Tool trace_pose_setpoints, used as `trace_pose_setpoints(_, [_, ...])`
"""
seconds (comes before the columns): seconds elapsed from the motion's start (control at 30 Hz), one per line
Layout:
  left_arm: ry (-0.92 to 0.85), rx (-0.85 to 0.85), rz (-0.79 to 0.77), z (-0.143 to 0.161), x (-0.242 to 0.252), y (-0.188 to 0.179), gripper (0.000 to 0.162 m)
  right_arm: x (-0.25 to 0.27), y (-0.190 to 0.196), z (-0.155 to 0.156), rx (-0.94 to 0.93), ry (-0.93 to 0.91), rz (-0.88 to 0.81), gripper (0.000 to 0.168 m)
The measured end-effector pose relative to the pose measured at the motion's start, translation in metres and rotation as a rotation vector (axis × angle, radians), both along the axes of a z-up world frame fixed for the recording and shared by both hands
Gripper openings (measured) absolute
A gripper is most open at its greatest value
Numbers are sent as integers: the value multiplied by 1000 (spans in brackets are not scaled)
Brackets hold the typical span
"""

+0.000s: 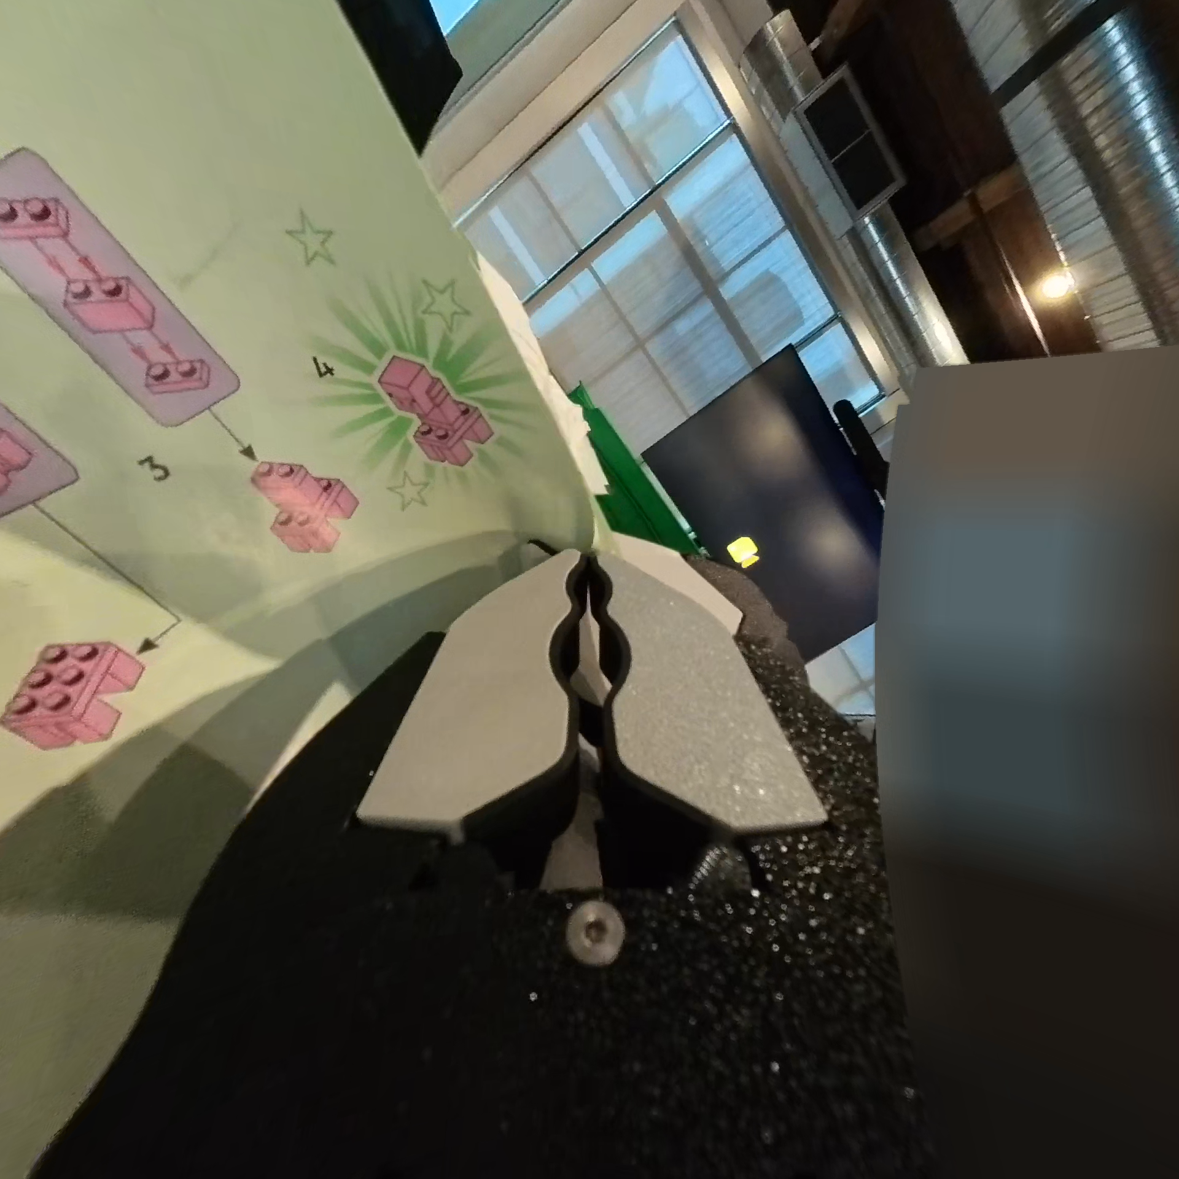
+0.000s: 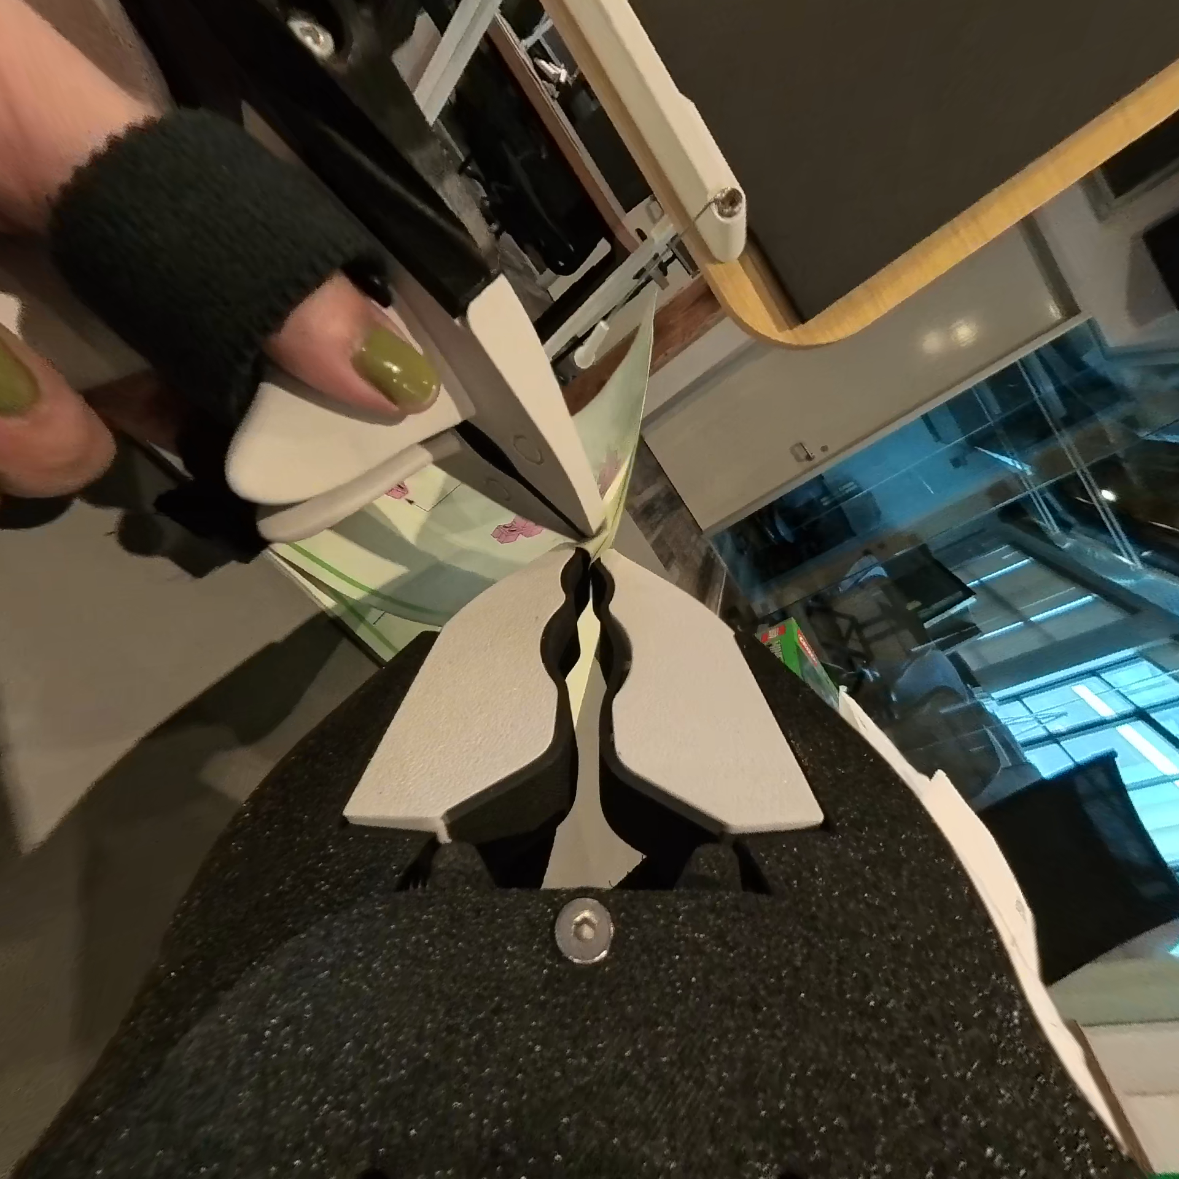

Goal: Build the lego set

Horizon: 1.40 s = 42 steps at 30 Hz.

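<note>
Left wrist view: both tongs [image 1: 588,560] [image 2: 590,556] pinch the instruction sheet [image 1: 191,383] [image 2: 628,408].

Landmark: the left gripper [image 1: 588,564], grey fingers on a black speckled body, low in the middle of the view.
Jaws: closed together at the tips, pinching the lower edge of the instruction sheet [image 1: 210,332].
Instruction sheet: pale green paper rising up and to the left of the gripper, curved, printed with pink brick diagrams, arrows and star outlines.
Green box [image 1: 628,485]: just behind the gripper tips, to their right, partly hidden by the sheet.
Dark monitor [image 1: 765,497]: farther right of the gripper, screen unlit.
Windows [image 1: 657,255]: well beyond the gripper, above it, gridded panes.
Metal duct [image 1: 1110,178]: far upper right of the gripper.
</note>
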<state>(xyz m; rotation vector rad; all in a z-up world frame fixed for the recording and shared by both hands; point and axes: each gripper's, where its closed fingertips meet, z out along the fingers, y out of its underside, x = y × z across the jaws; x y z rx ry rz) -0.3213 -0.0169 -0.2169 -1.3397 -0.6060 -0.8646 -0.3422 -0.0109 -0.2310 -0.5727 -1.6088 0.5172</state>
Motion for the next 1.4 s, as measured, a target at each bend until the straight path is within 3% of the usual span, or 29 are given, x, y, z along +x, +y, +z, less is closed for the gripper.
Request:
trace_pose_setpoints(0.3, [67,-21,41,2,-4,-3,0,-1,9,-12,-102,-74,-33,6])
trace_pose_setpoints(0.67, [42,7,11,5,-4,-6,0,0,5,-12,-97,-72,-27,0])
trace_pose_setpoints(0.9, [111,-77,23,-3,-3,-6,0,1,3,-13,-89,-73,-23,0])
trace_pose_setpoints(1.07, [40,-53,-2,-3,-1,-3,25,2,2,-12,-86,-68,-23,0])
trace_pose_setpoints(1.4, [-21,-64,-25,-7,1,1,21,4,0,-11,-71,-58,-21,0])
